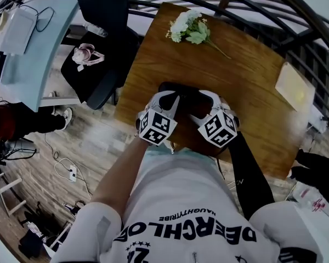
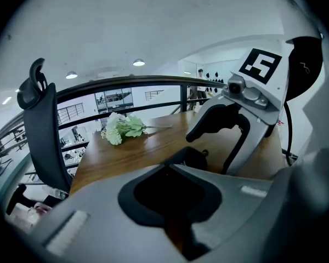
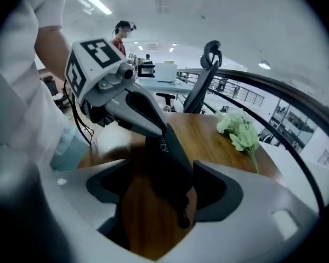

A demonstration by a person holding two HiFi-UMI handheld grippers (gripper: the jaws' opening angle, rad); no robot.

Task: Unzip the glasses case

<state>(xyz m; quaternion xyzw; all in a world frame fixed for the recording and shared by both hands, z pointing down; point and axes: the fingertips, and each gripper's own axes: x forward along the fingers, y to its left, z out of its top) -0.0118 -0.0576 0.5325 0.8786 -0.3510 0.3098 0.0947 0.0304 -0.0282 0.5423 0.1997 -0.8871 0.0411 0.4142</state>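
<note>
A black glasses case [image 1: 181,92] lies on the wooden table [image 1: 252,70] near its front edge. My left gripper [image 1: 172,100] is shut on the case's left end; in the right gripper view its jaws clamp the case [image 3: 170,163] from above. My right gripper [image 1: 203,106] stands open at the case's right end. The case end and its dangling zipper pull [image 3: 183,222] hang between the right pads without touching them. In the left gripper view the case [image 2: 194,158] shows dark just beyond the shut pads, with the right gripper [image 2: 214,147] above it.
A bunch of white and green flowers [image 1: 191,29] lies at the table's far side. A pale yellow pad [image 1: 293,86] sits at the right edge. A black office chair [image 1: 98,48] stands left of the table, and a curved railing runs behind it.
</note>
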